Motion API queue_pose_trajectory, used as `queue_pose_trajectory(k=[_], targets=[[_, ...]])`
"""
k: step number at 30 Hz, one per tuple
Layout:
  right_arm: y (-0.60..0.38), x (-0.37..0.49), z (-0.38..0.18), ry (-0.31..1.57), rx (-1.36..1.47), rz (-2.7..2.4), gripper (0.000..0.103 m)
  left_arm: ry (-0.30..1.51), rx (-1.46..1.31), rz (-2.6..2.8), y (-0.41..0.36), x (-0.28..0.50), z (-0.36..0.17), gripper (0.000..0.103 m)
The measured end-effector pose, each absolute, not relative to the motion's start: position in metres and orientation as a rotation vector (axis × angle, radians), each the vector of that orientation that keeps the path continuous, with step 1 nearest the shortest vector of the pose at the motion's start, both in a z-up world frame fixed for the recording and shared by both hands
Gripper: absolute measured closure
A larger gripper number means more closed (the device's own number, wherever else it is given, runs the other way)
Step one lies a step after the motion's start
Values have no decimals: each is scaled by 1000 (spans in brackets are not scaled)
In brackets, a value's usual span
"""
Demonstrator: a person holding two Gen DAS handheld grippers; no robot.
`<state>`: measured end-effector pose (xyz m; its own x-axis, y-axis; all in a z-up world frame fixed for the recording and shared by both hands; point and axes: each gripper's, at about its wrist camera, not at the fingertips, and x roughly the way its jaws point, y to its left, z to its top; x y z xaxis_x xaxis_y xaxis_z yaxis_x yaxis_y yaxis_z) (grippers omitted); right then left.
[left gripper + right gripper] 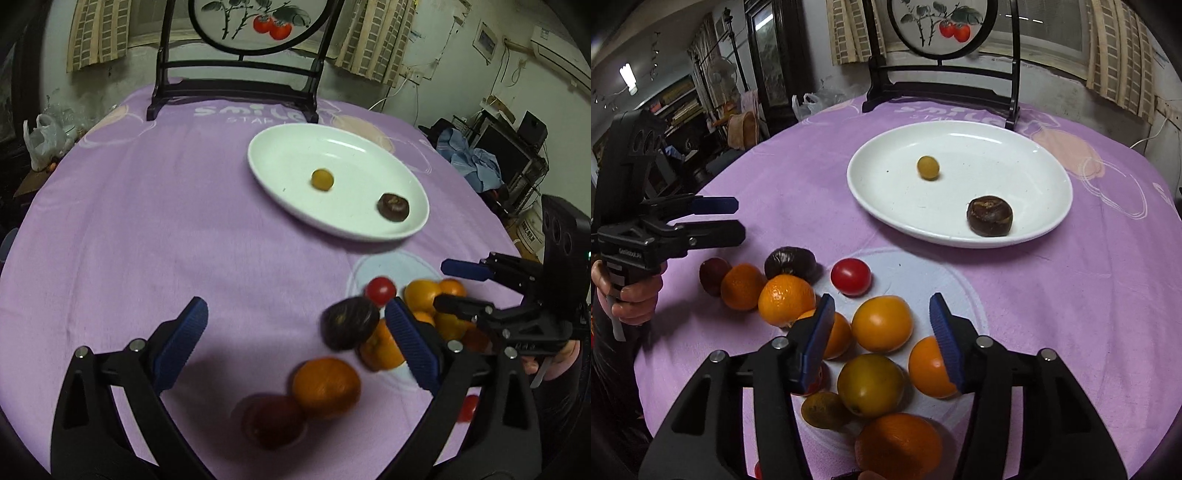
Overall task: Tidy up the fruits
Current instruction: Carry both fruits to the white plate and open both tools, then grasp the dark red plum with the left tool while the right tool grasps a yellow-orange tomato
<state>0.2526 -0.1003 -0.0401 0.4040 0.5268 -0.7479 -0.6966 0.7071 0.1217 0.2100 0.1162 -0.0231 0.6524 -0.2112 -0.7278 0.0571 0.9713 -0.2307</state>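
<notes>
A white oval plate (351, 158) (979, 147) holds a small yellow fruit (322, 180) (927, 168) and a dark brown fruit (393, 207) (990, 216). Nearer, loose fruit lies on the purple cloth: several oranges, a cherry tomato (380, 290) (850, 277), a second dark brown fruit (349, 328) (790, 263) and a dark red fruit (273, 421) (713, 275). My left gripper (295, 321) (740, 218) stands wide open over the pile's left end, gripping nothing. My right gripper (882, 325) (439, 283) is open, an orange (881, 324) showing between its fingers, untouched.
A round painted screen on a dark wooden stand (236, 92) (942, 92) sits at the table's far edge behind the plate. A plastic bag (42, 142) lies beyond the table's left rim. Bare purple cloth (147, 221) spreads left of the plate.
</notes>
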Motion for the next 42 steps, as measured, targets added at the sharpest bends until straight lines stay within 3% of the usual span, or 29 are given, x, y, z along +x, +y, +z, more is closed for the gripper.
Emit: queue_pose_trajectory(k=[13,17,34,37,42], targets=[[-89,262,-50,881,-259,745,55,811,-202,-214,115,189,-18,5],[-84,264,-51,905,-271,747,64,799,-198,-218,114,185,-16,5],[-105,273,-42,939,-66,772,67,809,-66,-304,109,144,-32,6],[-106,270,-35,923,-41,792,67,830,-68,-310,112,143,-38,10],[-107,268,-32,921,-32,804,67,884,-90,-284,119,152,-49,33]])
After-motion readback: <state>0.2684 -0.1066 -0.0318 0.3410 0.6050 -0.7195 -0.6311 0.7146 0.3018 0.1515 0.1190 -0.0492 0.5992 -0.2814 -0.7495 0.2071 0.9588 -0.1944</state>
